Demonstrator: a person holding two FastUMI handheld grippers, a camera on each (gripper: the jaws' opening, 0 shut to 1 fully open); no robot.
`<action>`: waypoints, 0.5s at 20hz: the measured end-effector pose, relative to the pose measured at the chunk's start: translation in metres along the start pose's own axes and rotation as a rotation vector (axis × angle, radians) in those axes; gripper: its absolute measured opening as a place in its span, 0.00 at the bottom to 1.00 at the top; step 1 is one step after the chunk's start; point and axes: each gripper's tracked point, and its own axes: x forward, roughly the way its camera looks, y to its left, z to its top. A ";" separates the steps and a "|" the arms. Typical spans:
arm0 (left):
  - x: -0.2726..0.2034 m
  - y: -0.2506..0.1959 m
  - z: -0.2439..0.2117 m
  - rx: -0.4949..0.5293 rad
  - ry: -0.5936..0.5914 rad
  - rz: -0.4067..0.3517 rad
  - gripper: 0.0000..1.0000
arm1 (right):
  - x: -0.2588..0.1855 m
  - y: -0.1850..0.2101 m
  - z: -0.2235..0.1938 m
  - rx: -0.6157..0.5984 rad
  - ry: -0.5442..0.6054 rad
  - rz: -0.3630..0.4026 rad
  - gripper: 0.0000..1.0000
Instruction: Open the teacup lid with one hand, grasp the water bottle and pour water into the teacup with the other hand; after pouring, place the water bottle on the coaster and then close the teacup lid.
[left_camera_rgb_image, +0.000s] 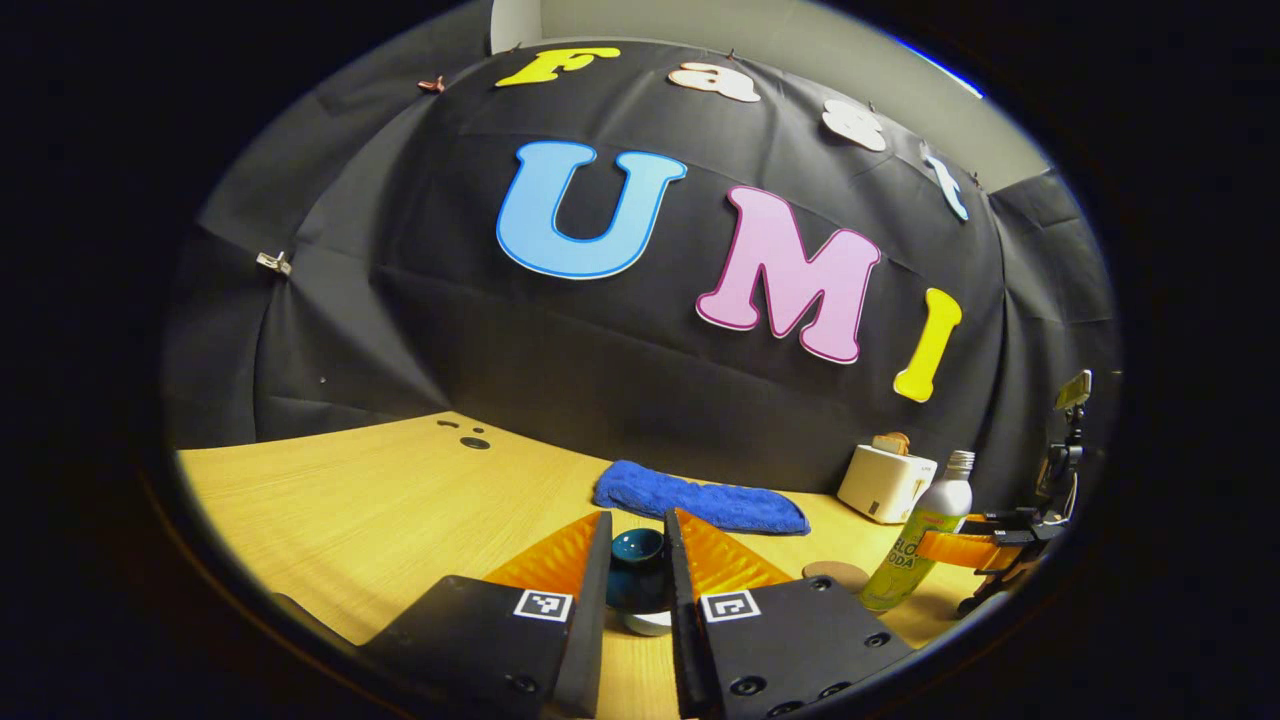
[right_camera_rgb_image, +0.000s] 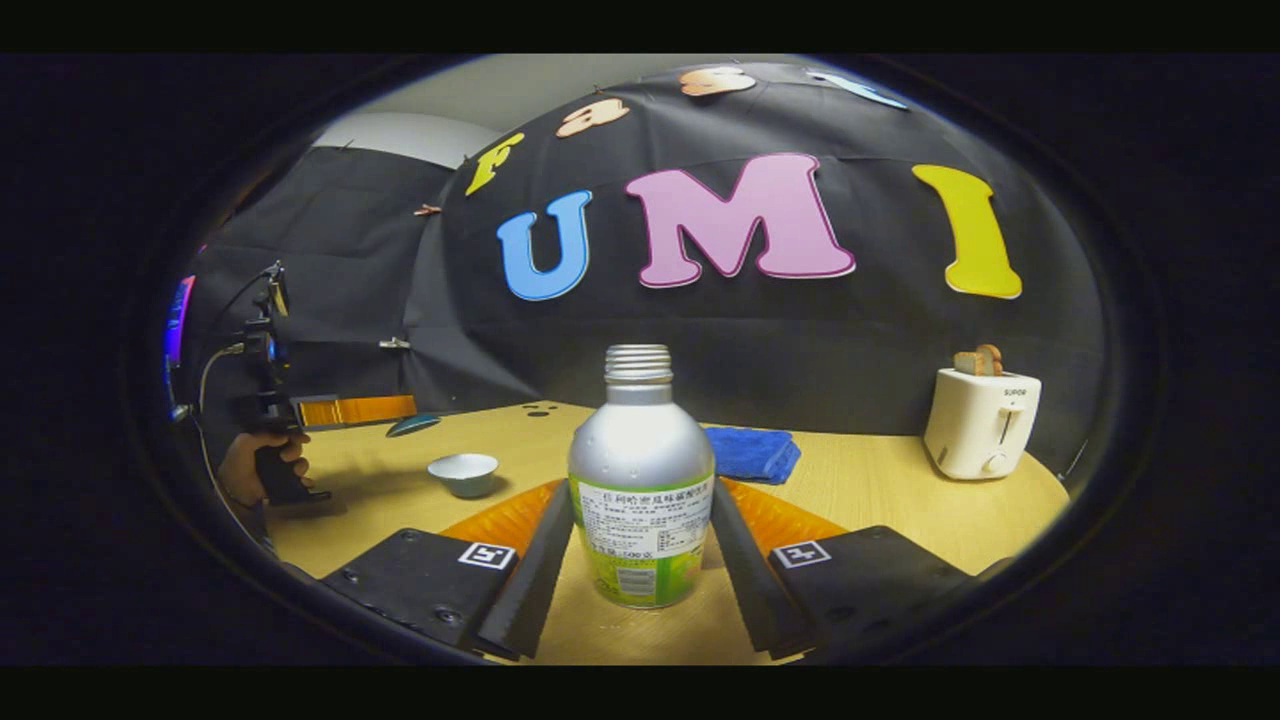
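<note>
Holding the teacup lid (left_camera_rgb_image: 638, 570) between both fingers, left gripper (left_camera_rgb_image: 638, 560) is lifted above the teacup (right_camera_rgb_image: 463, 473); right gripper (right_camera_rgb_image: 640, 545) brackets the water bottle (right_camera_rgb_image: 641, 490).

Right fingers stand either side of the upright, uncapped bottle near the tabletop's (right_camera_rgb_image: 880, 500) front edge; contact unclear. Teacup sits uncovered toward the left edge, contents not discernible. A hand (right_camera_rgb_image: 262, 468) grips the left handle. Coaster (left_camera_rgb_image: 836, 574) lies just beside the bottle. Blue cloth (right_camera_rgb_image: 752, 452), toaster (right_camera_rgb_image: 980, 423) along the back edge.

Wooden table (right_camera_rgb_image: 880, 500): teacup (right_camera_rgb_image: 463, 473), bottle (right_camera_rgb_image: 640, 490), perhaps coaster (left_camera_rgb_image: 836, 574).
</note>
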 end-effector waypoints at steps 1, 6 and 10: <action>0.000 0.000 -0.001 0.007 0.002 0.001 0.33 | 0.000 -0.001 -0.002 0.010 0.002 0.000 0.78; -0.001 -0.002 -0.005 0.019 0.014 0.006 0.33 | -0.001 -0.004 -0.008 0.039 -0.001 -0.003 0.78; 0.002 -0.005 -0.009 0.021 0.021 0.003 0.36 | -0.003 -0.004 -0.008 0.022 -0.006 -0.005 0.81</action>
